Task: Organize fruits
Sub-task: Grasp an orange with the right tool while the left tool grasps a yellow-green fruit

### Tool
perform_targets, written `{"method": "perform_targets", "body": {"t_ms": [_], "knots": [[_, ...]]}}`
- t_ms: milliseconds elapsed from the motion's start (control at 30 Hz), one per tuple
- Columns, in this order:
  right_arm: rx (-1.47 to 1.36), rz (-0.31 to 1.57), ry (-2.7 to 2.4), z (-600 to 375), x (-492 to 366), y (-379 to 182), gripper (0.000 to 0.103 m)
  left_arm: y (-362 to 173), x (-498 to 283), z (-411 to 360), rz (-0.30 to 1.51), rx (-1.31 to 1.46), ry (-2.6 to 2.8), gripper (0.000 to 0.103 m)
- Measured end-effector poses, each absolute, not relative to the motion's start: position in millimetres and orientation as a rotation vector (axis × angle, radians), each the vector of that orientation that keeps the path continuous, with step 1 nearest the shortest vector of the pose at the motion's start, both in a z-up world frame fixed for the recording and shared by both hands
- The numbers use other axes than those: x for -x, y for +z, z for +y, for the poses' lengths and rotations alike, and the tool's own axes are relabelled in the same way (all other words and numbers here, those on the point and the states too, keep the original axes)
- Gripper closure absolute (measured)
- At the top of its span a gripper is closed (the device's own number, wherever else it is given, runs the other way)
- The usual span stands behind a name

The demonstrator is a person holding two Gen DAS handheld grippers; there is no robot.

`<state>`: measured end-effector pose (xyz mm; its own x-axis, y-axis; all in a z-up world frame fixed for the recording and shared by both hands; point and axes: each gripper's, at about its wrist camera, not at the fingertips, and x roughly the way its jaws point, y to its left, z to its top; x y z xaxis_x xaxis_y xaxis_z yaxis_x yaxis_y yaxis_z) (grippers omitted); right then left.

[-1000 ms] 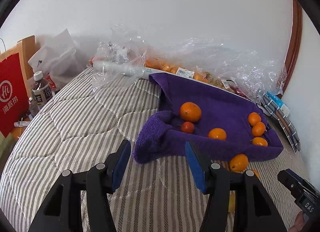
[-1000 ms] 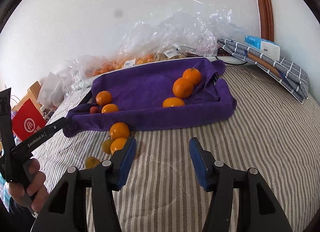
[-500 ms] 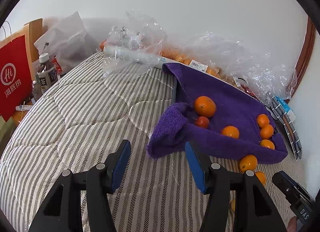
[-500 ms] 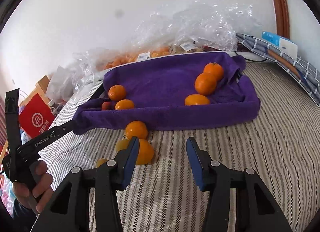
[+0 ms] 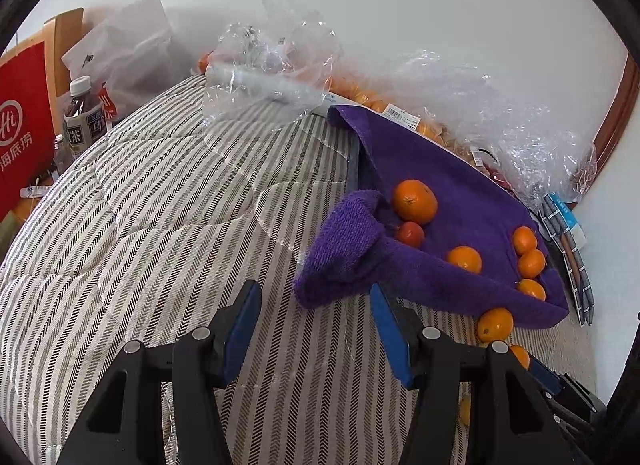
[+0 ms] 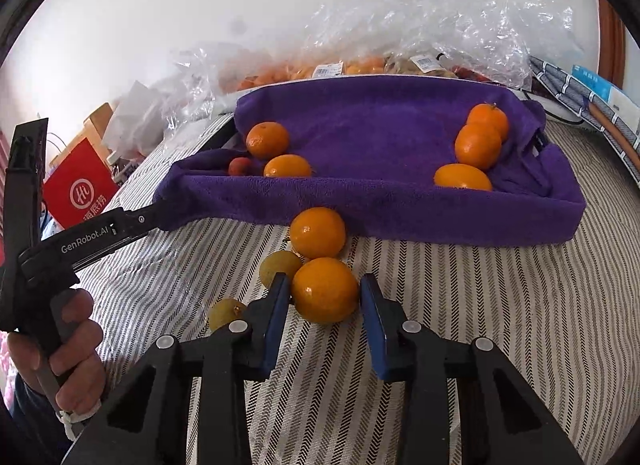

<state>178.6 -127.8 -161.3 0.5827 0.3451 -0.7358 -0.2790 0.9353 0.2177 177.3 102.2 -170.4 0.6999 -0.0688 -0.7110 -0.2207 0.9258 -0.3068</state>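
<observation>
Red paper bag (image 6: 78,189) far left, off the bed edge. Left hand (image 6: 60,349) on its handle, left tongs (image 5: 316,325) spread open, nothing between them, hanging over bare striped bed cover (image 5: 160,225) just short of the purple towel's bunched corner (image 5: 348,249). Purple towel tray (image 6: 400,201) across the middle: two oranges plus a small red fruit (image 6: 240,166) at its left end, three oranges at its right end. Loose fruit on the bed in front of the tray: two yellowish fruits (image 6: 278,267), one orange (image 6: 318,232) touching the tray's front wall, nearest orange (image 6: 325,289) just in front of that. Right tongs (image 6: 324,297) clamped on the nearest orange, pads pressing both sides, fruit resting on the cover. Step in hand, by the look of it: grasp done, pick-up of a stray orange. Next move probably calls for a lift clear of the neighbouring fruit, a carry over the front wall, release on open towel. Plastic bags (image 6: 440,25) of more fruit behind, striped cloth (image 6: 580,105) far right.
</observation>
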Motion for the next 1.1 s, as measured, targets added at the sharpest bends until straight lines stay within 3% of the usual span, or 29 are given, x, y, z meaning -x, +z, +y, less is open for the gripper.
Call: {"method": "perform_targets", "body": {"t_ms": [500, 867, 1033, 1100], "knots": [[-0.129, 0.801, 0.208, -211.1, -140.2, -150.6, 0.072, -163.6, -156.4, 49.9, 0.817, 0.305, -0.232, 0.049], [-0.076, 0.887, 0.286, -196.9, -146.2, -165.3, 0.069, -170.1, -150.3, 10.7, 0.878, 0.198, -0.335, 0.047], [-0.143, 0.873, 0.267, -209.4, -145.4, -165.7, 0.068, -170.7, -145.8, -0.9, 0.886, 0.159, -0.391, 0.057], [-0.182, 0.865, 0.259, -215.7, -145.6, -165.4, 0.068, -172.0, -146.0, -6.3, 0.89, 0.146, -0.415, 0.068]]}}
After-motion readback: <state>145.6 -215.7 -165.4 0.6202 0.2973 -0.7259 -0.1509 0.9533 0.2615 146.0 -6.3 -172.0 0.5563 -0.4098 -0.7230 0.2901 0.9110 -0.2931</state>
